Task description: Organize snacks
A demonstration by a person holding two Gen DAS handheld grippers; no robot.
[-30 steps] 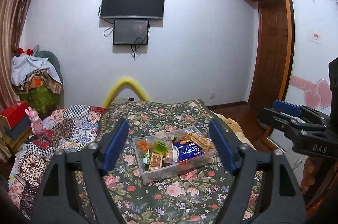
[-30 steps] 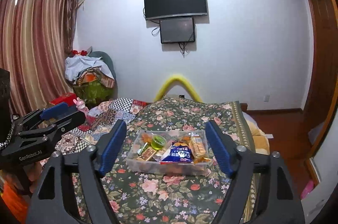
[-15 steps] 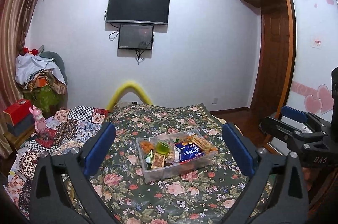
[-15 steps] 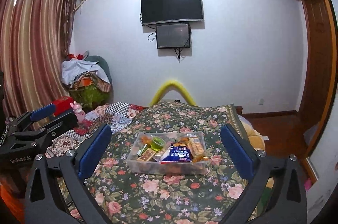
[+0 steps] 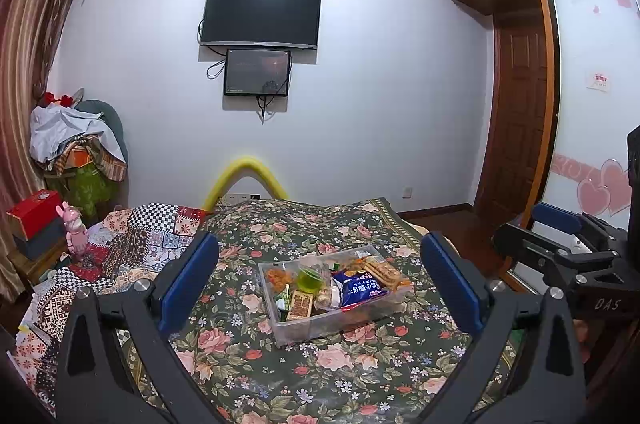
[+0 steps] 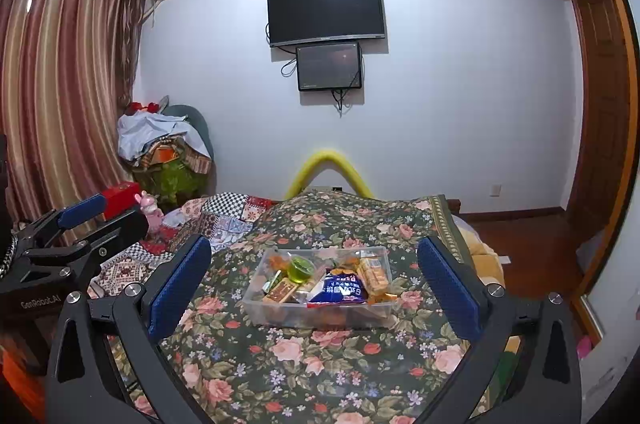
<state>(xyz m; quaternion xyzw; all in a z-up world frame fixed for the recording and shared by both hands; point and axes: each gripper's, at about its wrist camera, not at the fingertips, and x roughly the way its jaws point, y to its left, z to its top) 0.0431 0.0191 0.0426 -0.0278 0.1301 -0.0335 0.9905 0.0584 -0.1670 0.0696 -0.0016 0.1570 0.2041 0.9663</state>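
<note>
A clear plastic box [image 5: 280, 320] [image 6: 256, 308] full of snacks sits on the floral bedspread. Inside lie a blue snack bag [image 5: 358, 288] [image 6: 338, 292], a green jelly cup [image 5: 308, 278] [image 6: 301, 268], a brown biscuit pack [image 5: 301, 304] [image 6: 282, 291] and cracker packs [image 5: 384, 270] [image 6: 374, 274]. My left gripper [image 5: 320, 280] is open and empty, held above the bed short of the box. My right gripper [image 6: 314, 276] is open and empty, also short of the box. Each gripper shows at the edge of the other's view.
The floral bedspread [image 5: 320, 376] covers the bed, with a patchwork quilt [image 5: 132, 240] on its left. A pink toy [image 5: 74, 232], red box [image 5: 32, 212] and clothes pile [image 5: 76, 144] stand left. A TV [image 5: 260, 14] hangs ahead. A wooden door [image 5: 516, 120] is right.
Both grippers have opened wider over the last second. Both views have tilted up slightly. The box and snacks have not moved.
</note>
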